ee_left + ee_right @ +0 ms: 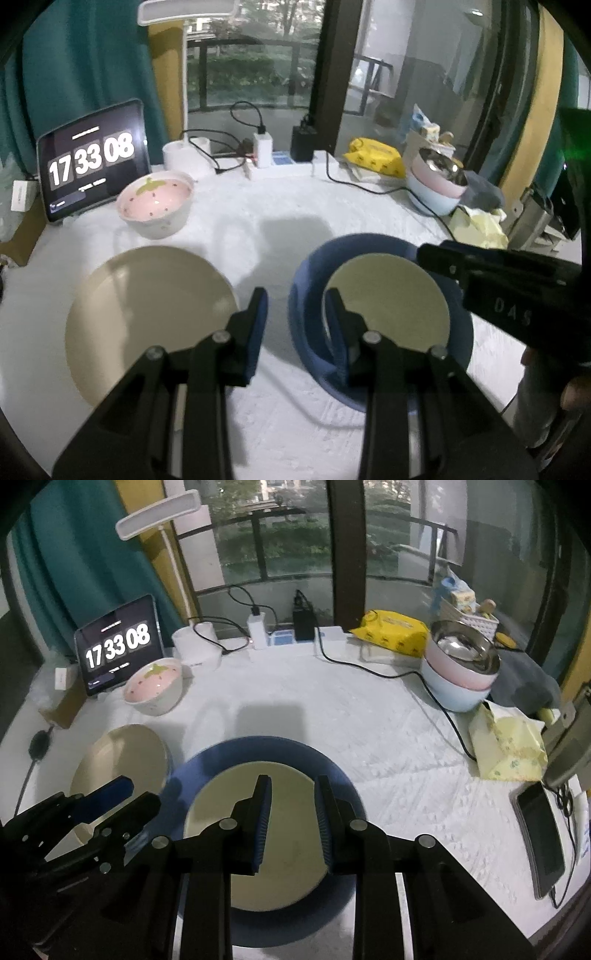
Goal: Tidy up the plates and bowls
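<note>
- Where the white table is bare at centre: blue plate carrying small cream plate; larger cream plate beside it.
- Left gripper, right gripper: jaws parted, empty.
- Behind: strawberry bowl, stacked bowls, tablet clock, trailing cable.

Small cream plate nested in blue plate, large cream plate beside

Blue plate partly hidden.

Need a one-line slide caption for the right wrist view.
Right gripper, fingers open and empty, above a cream plate nested in a blue plate; another cream plate lies alongside.
</note>
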### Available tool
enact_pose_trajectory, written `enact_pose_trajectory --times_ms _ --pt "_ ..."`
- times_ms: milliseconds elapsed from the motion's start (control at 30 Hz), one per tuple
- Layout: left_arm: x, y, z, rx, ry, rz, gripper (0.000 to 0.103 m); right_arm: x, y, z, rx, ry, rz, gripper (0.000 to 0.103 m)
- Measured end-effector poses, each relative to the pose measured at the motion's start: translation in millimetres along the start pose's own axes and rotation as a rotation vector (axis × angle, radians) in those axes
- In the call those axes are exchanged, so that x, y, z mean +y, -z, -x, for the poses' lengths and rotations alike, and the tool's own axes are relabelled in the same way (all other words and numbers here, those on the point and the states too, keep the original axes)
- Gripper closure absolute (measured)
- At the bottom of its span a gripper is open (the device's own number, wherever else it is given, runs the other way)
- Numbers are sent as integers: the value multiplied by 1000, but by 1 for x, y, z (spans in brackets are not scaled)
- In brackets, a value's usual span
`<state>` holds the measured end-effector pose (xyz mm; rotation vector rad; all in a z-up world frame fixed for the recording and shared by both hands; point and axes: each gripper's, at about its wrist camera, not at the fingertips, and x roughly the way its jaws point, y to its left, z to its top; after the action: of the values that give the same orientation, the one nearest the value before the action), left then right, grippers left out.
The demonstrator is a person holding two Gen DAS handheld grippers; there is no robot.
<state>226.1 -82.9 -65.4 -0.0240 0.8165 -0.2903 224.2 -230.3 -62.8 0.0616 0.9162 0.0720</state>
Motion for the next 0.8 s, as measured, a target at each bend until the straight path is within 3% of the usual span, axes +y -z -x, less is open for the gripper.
enact_pose_trajectory --times_ms 300,400,800 --pt "29 -7 6 -24 -10 46 67 30 -11 -6 9 -24 44 78" --pt "39 -8 7 -31 -7 61 57 41 -15 -9 12 -31 59 78" --pt "87 -17 13 -60 -29 112 56 87 -35 -22 19 -55 114 78"
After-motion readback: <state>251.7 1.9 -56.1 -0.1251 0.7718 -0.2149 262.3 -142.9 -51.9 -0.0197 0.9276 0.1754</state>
